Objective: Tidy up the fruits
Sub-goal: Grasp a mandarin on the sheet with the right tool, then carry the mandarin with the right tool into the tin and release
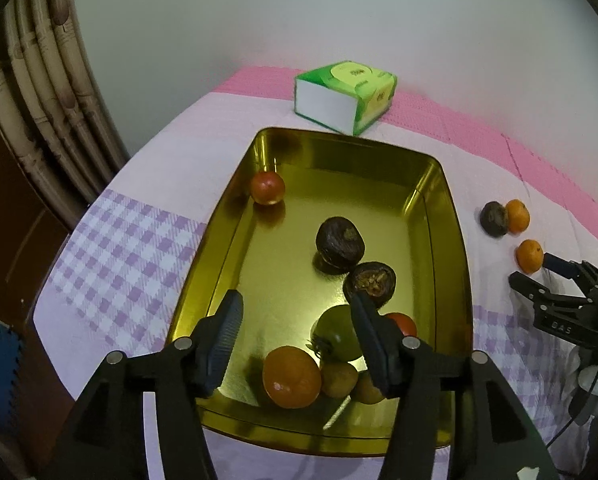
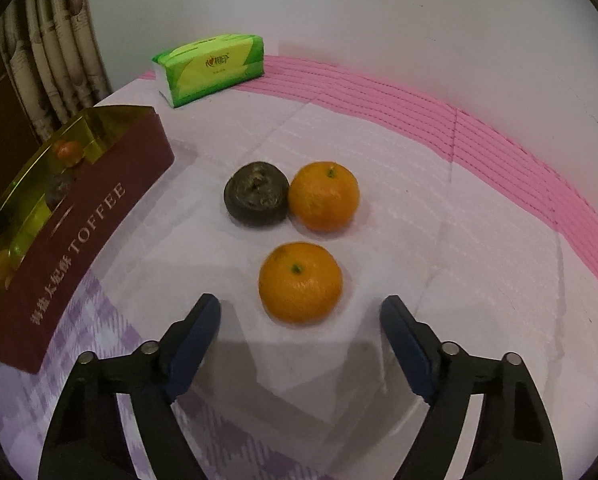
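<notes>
The right gripper's fingers [image 2: 191, 340] stand apart and hold nothing; the nearest orange [image 2: 300, 282] sits on the cloth just above their gap, mid-frame. The left gripper [image 1: 295, 312] hangs part open and empty over the gold toffee tin [image 1: 447, 216] of fruit

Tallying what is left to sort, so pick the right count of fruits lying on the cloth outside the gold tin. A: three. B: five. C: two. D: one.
A: in the right wrist view two oranges, near and far, and one dark fruit lie on the cloth beside the tin; the left wrist view shows the same three.
</notes>
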Demonstrator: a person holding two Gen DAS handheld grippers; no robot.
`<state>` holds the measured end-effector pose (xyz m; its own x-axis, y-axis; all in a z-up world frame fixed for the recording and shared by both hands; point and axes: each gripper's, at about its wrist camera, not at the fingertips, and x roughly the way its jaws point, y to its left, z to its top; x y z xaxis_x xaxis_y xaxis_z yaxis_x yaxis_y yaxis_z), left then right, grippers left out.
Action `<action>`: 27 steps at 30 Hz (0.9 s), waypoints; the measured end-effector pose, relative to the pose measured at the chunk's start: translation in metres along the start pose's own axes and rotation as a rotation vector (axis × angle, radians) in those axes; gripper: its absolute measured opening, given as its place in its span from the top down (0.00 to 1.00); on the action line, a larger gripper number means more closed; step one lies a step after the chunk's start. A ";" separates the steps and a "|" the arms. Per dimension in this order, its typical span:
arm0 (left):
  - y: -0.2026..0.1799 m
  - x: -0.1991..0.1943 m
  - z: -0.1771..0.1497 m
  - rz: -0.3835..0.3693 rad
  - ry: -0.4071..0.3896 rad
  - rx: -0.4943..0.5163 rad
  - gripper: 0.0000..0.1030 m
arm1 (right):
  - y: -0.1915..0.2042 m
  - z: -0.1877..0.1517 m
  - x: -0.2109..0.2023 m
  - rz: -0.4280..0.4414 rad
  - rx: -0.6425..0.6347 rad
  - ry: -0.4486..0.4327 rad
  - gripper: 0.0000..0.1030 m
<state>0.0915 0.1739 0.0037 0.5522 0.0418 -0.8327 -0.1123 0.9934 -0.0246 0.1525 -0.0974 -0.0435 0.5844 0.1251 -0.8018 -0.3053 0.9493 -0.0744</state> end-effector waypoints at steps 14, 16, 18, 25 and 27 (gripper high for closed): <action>0.007 -0.013 0.004 0.012 -0.025 -0.030 0.37 | 0.004 0.009 0.000 -0.004 0.017 -0.003 0.61; 0.009 -0.013 0.004 0.008 -0.019 -0.040 0.37 | 0.004 0.009 0.000 0.001 0.016 0.000 0.62; 0.010 -0.013 0.004 0.011 -0.013 -0.047 0.37 | 0.004 0.009 -0.001 0.000 0.015 0.000 0.62; 0.016 -0.010 0.005 0.036 0.011 -0.083 0.37 | 0.009 0.003 -0.006 0.019 0.017 0.002 0.62; 0.018 -0.008 0.005 0.038 0.019 -0.097 0.37 | 0.012 0.003 -0.009 0.025 0.013 -0.002 0.62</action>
<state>0.0887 0.1923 0.0129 0.5306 0.0759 -0.8442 -0.2129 0.9760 -0.0460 0.1457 -0.0859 -0.0356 0.5783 0.1495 -0.8020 -0.3099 0.9496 -0.0464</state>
